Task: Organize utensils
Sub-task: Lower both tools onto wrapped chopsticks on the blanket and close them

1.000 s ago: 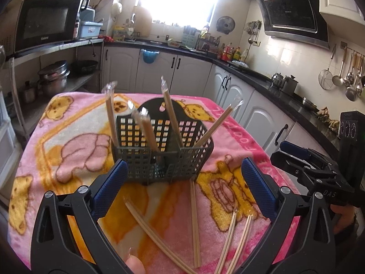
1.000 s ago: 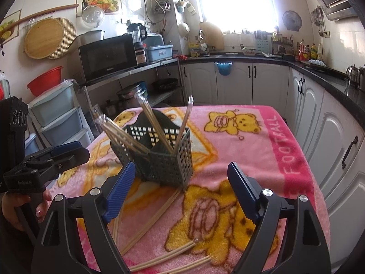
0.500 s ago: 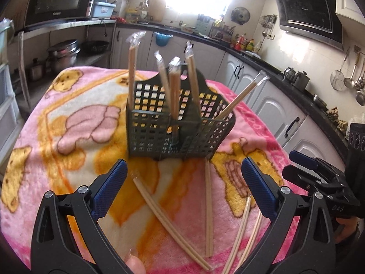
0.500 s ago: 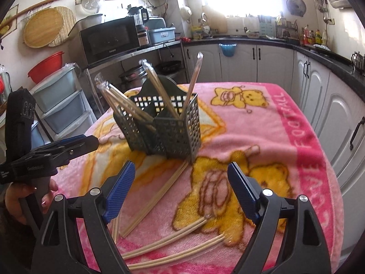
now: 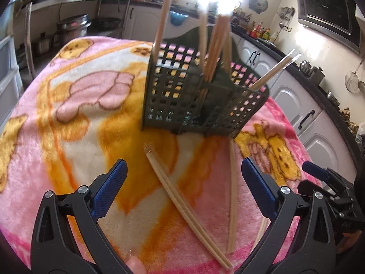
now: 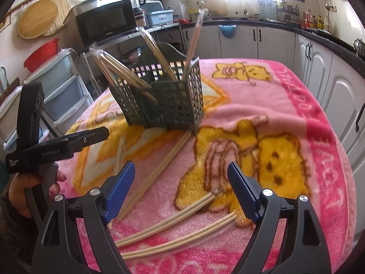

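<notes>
Chopsticks (image 5: 187, 207) lie on blanket (image 5: 68, 114); both grippers' fingers (image 5: 109, 189) (image 6: 121, 189) apart, empty.

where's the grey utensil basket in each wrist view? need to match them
Left wrist: basket sits upper centre, ahead of the open left gripper, chopsticks standing in it.
Right wrist: basket sits upper centre-left, beyond the open right gripper.
Shared landmark: the chopstick pair lying on the blanket, running out from the basket's near corner.
</notes>
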Motion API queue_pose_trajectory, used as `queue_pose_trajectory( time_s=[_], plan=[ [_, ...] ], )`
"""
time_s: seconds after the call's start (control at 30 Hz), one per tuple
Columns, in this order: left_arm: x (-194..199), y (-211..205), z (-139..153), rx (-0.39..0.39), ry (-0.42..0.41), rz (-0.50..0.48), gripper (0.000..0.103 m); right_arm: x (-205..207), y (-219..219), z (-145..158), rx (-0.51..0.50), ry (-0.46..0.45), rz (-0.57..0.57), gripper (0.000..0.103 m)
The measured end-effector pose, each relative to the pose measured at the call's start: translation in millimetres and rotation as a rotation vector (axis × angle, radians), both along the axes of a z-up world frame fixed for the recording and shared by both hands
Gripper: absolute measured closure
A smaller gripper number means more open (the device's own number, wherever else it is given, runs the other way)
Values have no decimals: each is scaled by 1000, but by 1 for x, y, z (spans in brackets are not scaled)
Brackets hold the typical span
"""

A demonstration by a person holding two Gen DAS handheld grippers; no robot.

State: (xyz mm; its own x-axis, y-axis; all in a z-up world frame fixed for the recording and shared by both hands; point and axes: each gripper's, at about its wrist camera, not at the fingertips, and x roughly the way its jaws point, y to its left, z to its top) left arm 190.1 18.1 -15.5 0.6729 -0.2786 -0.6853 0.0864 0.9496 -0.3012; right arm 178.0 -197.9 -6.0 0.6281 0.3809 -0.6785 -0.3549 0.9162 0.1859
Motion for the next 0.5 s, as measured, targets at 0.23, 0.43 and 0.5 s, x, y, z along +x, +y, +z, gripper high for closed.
queue_pose_trajectory(
  time_s=[0.23,0.43,0.5],
  plan=[
    [13,5,-18,-36,49,9,11,4,-5,-24,-8,84,-33,23],
    [25,9,-30,-76,84,16,11,15,-11,-42,20,169,-63,34],
    [30,12,-35,-98,97,22,14,20,-13,-48,29,201,-70,35]
  ],
)
